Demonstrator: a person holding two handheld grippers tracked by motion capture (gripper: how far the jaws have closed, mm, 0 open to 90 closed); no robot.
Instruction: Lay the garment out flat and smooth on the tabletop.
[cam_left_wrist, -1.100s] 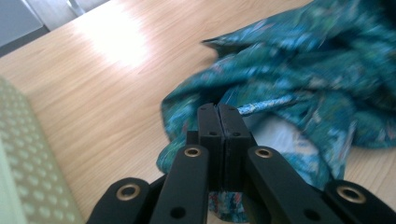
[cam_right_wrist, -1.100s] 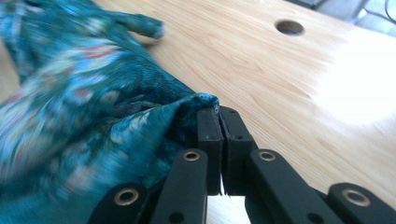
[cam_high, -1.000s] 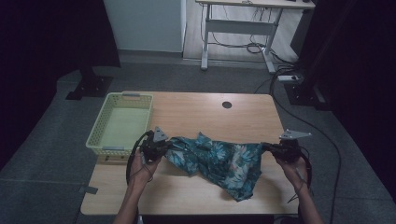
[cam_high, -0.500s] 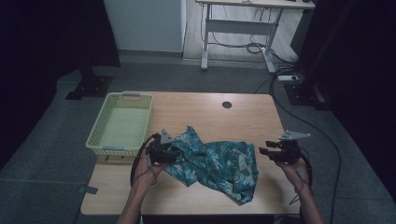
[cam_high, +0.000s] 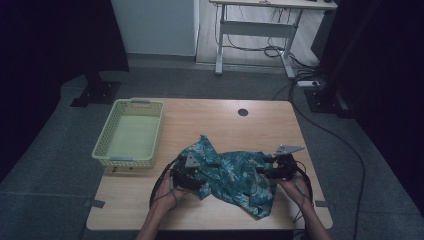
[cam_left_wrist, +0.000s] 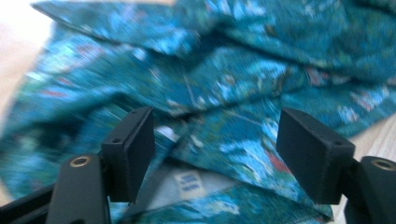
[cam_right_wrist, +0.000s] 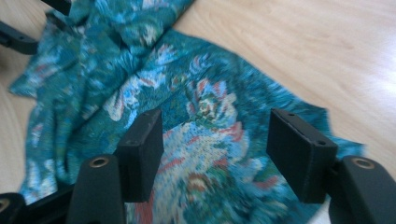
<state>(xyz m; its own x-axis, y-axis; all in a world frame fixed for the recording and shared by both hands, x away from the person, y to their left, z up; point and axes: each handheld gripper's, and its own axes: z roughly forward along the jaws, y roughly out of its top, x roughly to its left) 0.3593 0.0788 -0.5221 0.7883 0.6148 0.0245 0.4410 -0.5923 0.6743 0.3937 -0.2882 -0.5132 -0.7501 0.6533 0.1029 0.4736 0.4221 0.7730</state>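
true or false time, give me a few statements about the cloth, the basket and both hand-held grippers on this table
1. The teal patterned cloth lies crumpled on the wooden table. True.
2. The cloth sits inside the yellow-green basket. False: the basket holds no cloth; the cloth lies on the table to its right.
3. The left hand-held gripper is clamped on the cloth. False: its jaws have just been opening and stand apart over the fabric, pressing on nothing.
4. The right hand-held gripper has its jaws apart above the cloth. True.
5. The basket stands at the table's right edge. False: it stands at the left edge.
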